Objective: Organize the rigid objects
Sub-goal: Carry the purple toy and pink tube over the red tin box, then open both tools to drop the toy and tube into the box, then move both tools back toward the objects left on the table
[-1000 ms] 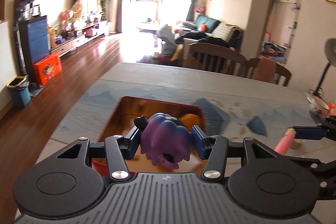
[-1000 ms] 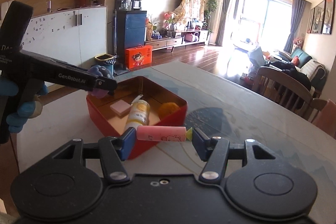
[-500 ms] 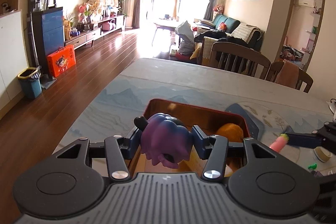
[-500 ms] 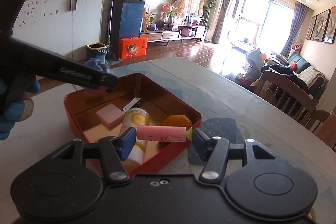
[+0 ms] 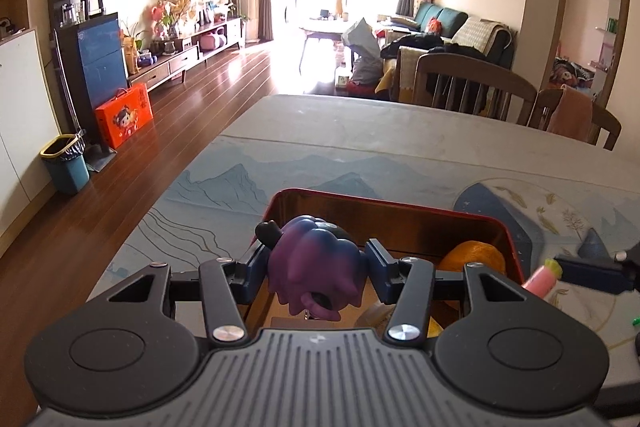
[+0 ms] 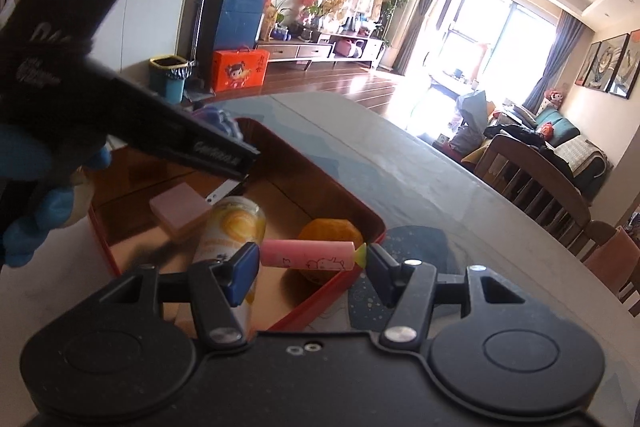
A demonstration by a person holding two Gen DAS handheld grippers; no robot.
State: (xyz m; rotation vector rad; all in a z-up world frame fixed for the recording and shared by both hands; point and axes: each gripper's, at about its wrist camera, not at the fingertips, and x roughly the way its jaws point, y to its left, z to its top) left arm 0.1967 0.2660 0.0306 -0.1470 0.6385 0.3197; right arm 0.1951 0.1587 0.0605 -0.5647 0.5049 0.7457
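Note:
My left gripper (image 5: pixel 316 267) is shut on a purple toy figure (image 5: pixel 316 263) and holds it over the red box (image 5: pixel 392 205). My right gripper (image 6: pixel 308 261) is shut on a pink tube (image 6: pixel 308 255), held endwise between its pads just above the box's near right rim (image 6: pixel 320 299). Inside the box lie an orange (image 6: pixel 332 231), a yellow can (image 6: pixel 232 227) and a pink block (image 6: pixel 180 205). The left gripper also shows in the right wrist view (image 6: pixel 224 155), over the box's left part. The pink tube shows at the right of the left wrist view (image 5: pixel 540 277).
The box sits on a grey table with a blue mountain-print mat (image 5: pixel 240 183). Wooden chairs (image 5: pixel 476 87) stand at the table's far side. A small green item (image 5: pixel 635 323) lies on the table at the far right.
Both grippers have moved in over the red box with their objects still held. The box looks larger and closer in both views.

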